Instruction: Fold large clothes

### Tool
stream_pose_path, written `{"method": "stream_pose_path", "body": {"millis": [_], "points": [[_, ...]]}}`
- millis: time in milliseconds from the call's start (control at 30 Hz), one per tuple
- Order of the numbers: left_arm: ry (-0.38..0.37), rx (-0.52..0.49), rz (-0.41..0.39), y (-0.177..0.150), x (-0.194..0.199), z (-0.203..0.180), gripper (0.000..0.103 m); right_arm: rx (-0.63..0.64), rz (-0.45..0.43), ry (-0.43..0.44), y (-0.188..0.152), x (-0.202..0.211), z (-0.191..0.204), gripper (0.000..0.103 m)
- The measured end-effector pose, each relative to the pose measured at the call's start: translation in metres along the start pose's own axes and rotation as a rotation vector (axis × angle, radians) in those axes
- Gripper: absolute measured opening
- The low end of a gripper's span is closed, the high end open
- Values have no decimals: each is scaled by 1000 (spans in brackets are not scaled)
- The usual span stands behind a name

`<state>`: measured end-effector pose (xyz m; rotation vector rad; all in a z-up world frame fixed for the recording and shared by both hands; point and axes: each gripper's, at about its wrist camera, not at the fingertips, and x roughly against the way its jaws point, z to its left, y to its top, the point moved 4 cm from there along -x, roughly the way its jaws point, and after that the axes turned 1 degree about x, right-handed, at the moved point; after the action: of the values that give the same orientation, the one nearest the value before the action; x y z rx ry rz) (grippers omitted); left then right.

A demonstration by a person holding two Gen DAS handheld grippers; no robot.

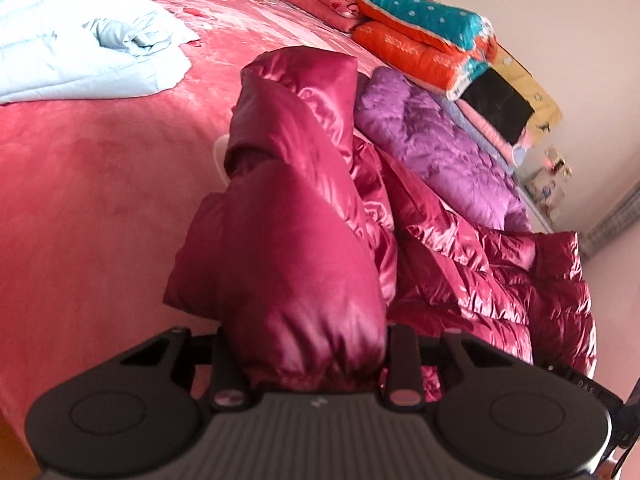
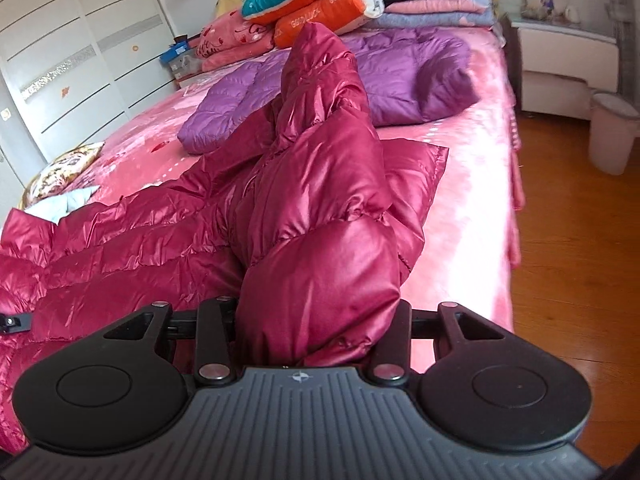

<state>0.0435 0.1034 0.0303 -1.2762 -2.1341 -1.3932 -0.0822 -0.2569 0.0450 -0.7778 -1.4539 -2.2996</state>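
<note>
A shiny crimson down jacket point(image 1: 296, 184) lies on the pink bed cover point(image 1: 92, 208). One puffy part of it is lifted and bunched between the fingers of my left gripper point(image 1: 308, 340), which is shut on it. The rest of the quilted body trails off to the right on the bed. In the right wrist view another padded part of the jacket point(image 2: 328, 184) rises from the bed into my right gripper point(image 2: 320, 320), also shut on the fabric. The fabric hides both pairs of fingertips.
A purple down jacket point(image 2: 400, 72) lies just behind the crimson one. A light blue garment point(image 1: 80, 52) lies at the far left. Folded quilts point(image 1: 424, 40) are stacked at the headboard. Past the bed's right edge are wooden floor point(image 2: 572, 240), a bin point(image 2: 612, 132) and a nightstand point(image 2: 560, 64).
</note>
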Motion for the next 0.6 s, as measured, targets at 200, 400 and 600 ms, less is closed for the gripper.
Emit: {"method": "stream_pose_path", "body": {"millis": [200, 400, 600], "points": [[-18, -81, 2, -11, 22, -31, 31, 87, -68, -78, -11, 31, 3, 48], [-61, -164, -14, -4, 38, -68, 28, 149, -149, -140, -11, 60, 0, 45], [-129, -223, -51, 26, 47, -109, 26, 190, -249, -188, 11, 80, -5, 44]]}}
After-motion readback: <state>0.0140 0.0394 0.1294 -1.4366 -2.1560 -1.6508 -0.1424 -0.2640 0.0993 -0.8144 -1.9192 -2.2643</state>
